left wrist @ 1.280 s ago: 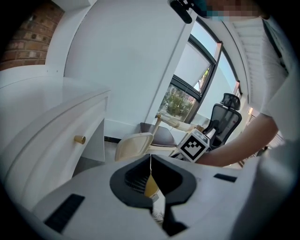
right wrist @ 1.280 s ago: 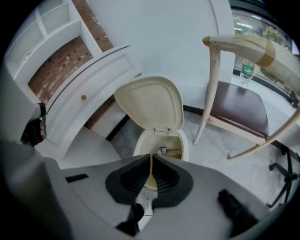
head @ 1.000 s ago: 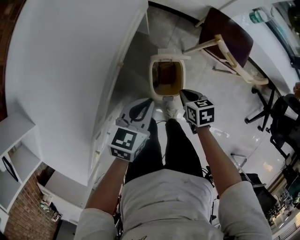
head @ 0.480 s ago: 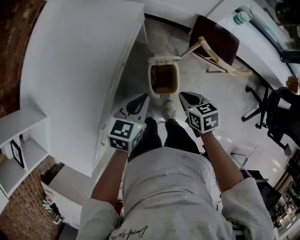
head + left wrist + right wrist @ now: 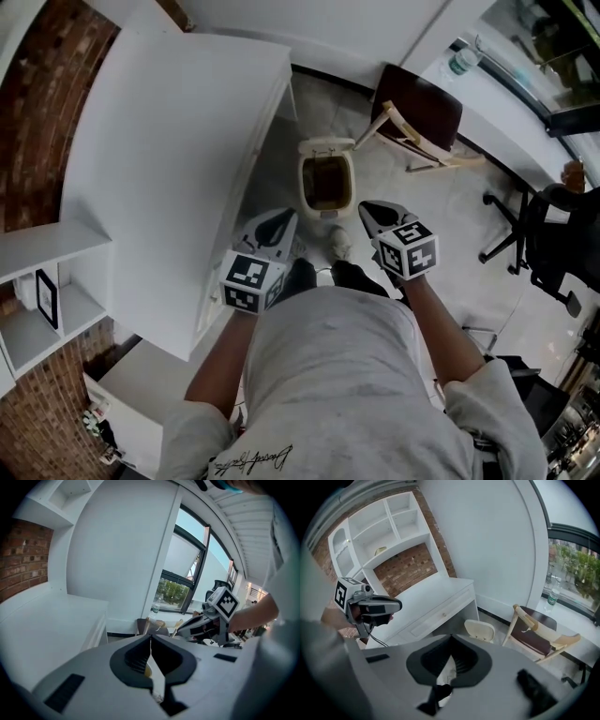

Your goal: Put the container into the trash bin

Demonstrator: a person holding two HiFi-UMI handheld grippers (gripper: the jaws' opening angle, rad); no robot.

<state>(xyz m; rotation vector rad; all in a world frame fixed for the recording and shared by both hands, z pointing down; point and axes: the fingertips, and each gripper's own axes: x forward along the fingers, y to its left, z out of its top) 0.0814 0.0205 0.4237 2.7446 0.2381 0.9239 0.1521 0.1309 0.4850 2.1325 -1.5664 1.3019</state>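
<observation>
Cream trash bin (image 5: 327, 181) lies farther ahead of our jaws than before; left gripper (image 5: 150, 639) and right gripper (image 5: 451, 637) are pinched together, empty, so we judge the drop done.

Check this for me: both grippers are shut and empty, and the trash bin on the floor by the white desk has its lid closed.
The lid is wrong: the head view shows the trash bin with its lid flipped open, inside exposed. The rest stands: left gripper and right gripper shut and empty, bin on the floor by the white desk.
</observation>
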